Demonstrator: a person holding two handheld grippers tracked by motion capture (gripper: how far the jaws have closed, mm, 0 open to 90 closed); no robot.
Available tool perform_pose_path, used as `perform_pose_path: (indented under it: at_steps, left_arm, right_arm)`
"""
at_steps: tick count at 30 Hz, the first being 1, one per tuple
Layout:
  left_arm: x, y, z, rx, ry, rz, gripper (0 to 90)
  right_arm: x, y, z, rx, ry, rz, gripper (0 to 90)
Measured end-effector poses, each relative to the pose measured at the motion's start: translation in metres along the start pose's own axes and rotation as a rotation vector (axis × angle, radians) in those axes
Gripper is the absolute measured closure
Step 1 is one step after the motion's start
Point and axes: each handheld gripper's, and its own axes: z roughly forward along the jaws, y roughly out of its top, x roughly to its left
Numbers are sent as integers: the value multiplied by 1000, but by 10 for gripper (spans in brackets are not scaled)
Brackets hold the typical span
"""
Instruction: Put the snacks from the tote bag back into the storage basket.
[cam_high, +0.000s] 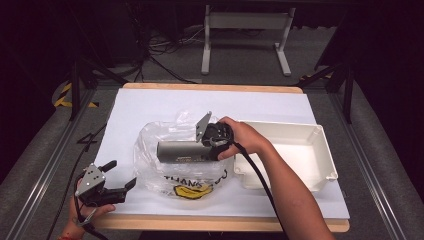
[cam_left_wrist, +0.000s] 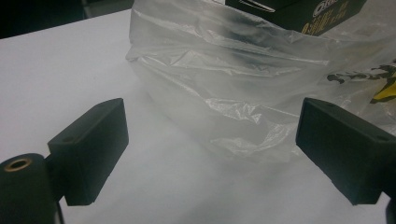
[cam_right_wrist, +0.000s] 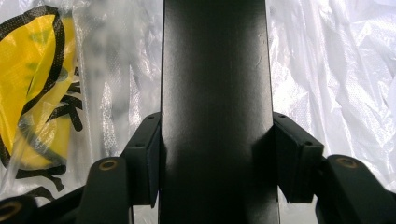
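Note:
A long dark box (cam_high: 182, 151) hangs level over a clear plastic bag (cam_high: 165, 177) with a yellow face and black lettering. My right gripper (cam_high: 207, 149) is shut on the box's right end. In the right gripper view both pads press the sides of the box (cam_right_wrist: 215, 93), with the bag (cam_right_wrist: 336, 70) behind it. My left gripper (cam_high: 121, 174) rests at the table's front left corner, open and holding nothing. In the left gripper view my left gripper (cam_left_wrist: 212, 149) points at the bag (cam_left_wrist: 243, 70), a short way off, and the box's end (cam_left_wrist: 299, 14) shows at the top.
A white tray (cam_high: 327, 160) with nothing in it sits right of the bag, close to the right forearm. A white sheet (cam_high: 150, 100) covers the wooden table. Beyond the far edge stand a table frame and cables on the floor.

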Motion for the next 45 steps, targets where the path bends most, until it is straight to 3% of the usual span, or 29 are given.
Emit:
perform_pose_path:
  at_steps: [15, 45]
  left_arm:
    - [0, 0, 0, 6, -7, 1, 102]
    - [0, 0, 1, 11, -9, 0, 102]
  right_arm:
    - [1, 1, -15, -31, 6, -14, 428]
    - [6, -8, -51, -69, -29, -41, 428]
